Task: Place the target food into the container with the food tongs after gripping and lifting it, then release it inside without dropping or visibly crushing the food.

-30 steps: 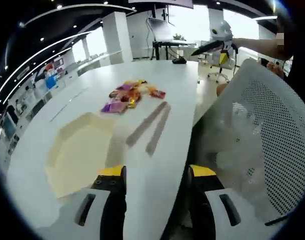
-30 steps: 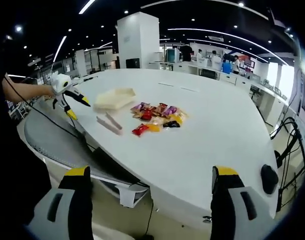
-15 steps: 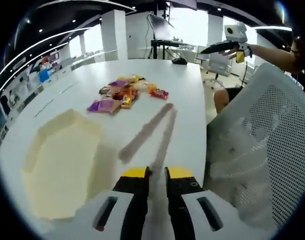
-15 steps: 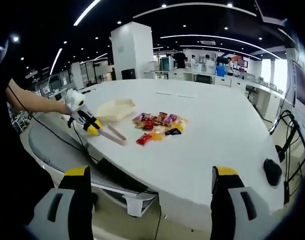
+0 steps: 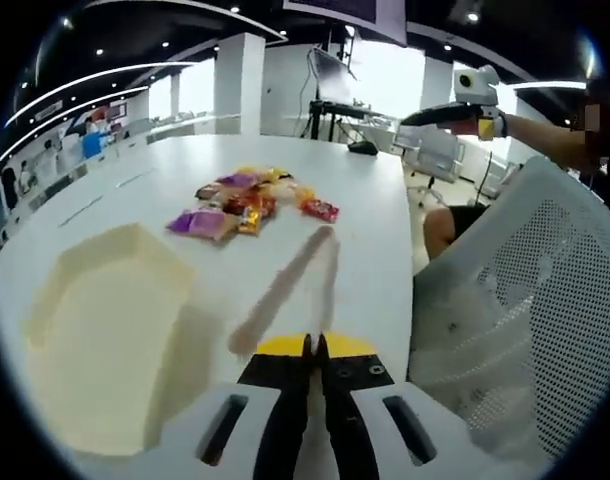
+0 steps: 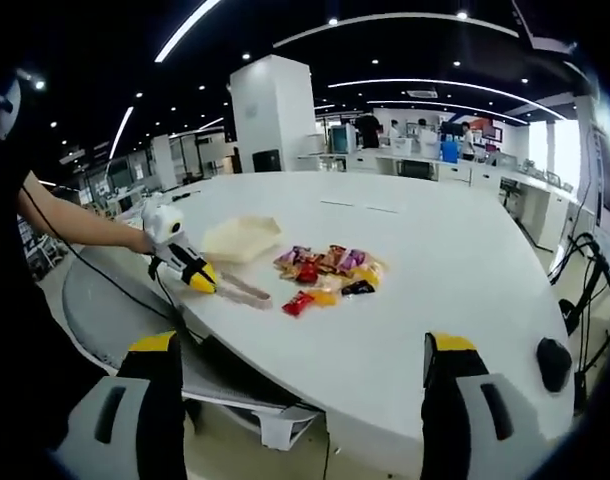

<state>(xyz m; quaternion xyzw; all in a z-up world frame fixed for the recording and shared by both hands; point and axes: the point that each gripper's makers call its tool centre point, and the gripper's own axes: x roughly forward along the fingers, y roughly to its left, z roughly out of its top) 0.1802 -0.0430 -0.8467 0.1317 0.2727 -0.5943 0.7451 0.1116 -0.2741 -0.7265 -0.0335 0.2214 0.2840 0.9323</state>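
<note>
The brown food tongs point(image 5: 285, 285) lie on the white table point(image 5: 375, 260), pointing away from me. My left gripper point(image 5: 307, 346) is shut at their near end, and one tong arm runs in between its yellow tips. In the right gripper view, the left gripper point(image 6: 201, 277) touches the end of the tongs point(image 6: 247, 293). A cream octagonal container point(image 5: 95, 330) sits left of the tongs, also seen as the container point(image 6: 240, 238). Wrapped snacks point(image 5: 240, 195) are piled beyond; the snacks point(image 6: 330, 270) lie mid-table. My right gripper point(image 6: 303, 345) is open, off the table's edge, and appears as the right gripper point(image 5: 440, 98) held up in the air.
A white mesh chair point(image 5: 525, 300) stands close on the right of the tongs. A dark computer mouse point(image 6: 553, 362) lies near the table's edge. A person's arm point(image 6: 75, 222) and a black cable point(image 6: 115, 265) reach to the left gripper. Office desks stand behind.
My left gripper's jaws went from wide open to shut while it moved up to the tongs' near end. The right gripper stayed open and its view shifted a little.
</note>
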